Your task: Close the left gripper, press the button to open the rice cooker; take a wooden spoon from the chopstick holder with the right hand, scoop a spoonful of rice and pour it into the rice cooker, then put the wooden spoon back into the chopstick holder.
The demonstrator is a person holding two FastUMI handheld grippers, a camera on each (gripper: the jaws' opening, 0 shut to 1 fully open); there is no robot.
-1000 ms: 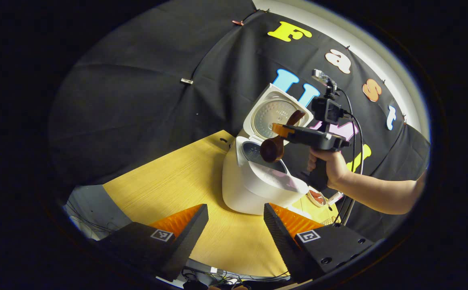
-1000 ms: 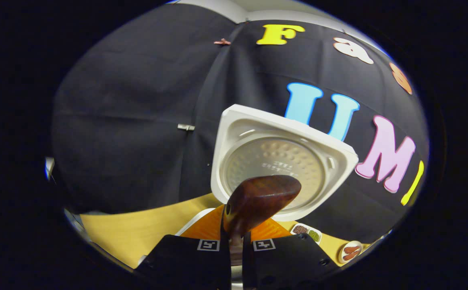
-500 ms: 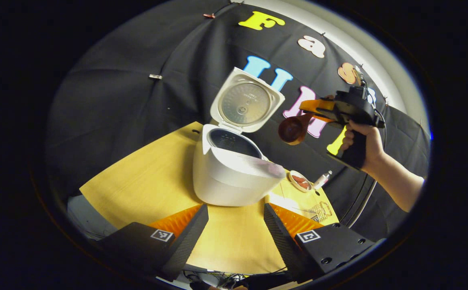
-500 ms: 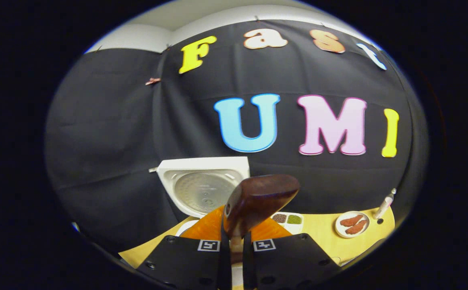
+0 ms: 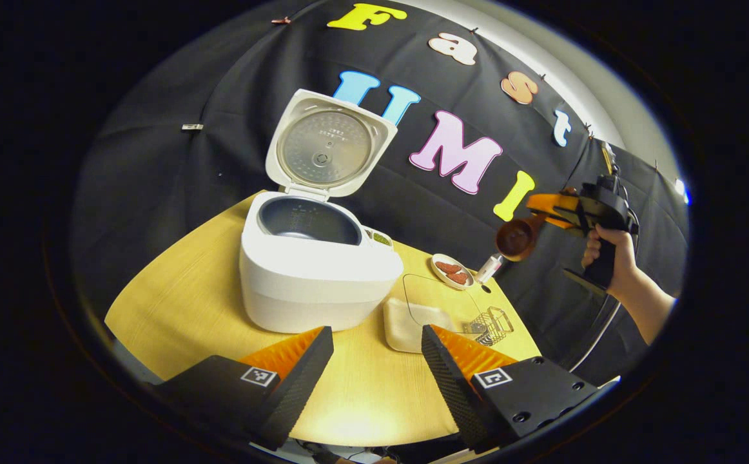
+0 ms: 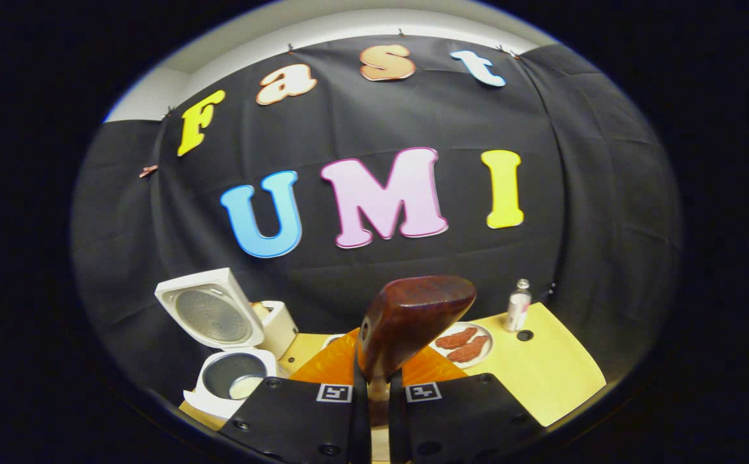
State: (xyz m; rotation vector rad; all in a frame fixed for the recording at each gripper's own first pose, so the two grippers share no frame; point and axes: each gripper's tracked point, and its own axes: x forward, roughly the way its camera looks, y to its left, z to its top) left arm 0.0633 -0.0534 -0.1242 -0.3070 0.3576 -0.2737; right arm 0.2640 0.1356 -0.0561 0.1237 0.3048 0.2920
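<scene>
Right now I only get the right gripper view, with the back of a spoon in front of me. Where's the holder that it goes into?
Observer: The wire holder stands on the table, nearer than the plate and right of a cream tray.
Operator: Is anything left in the spoon?
Observer: In the left gripper view the spoon shows its hollow side, which looks empty.
Operator: And the other gripper?
Observer: The left gripper is open, with nothing between its fingers.
</scene>
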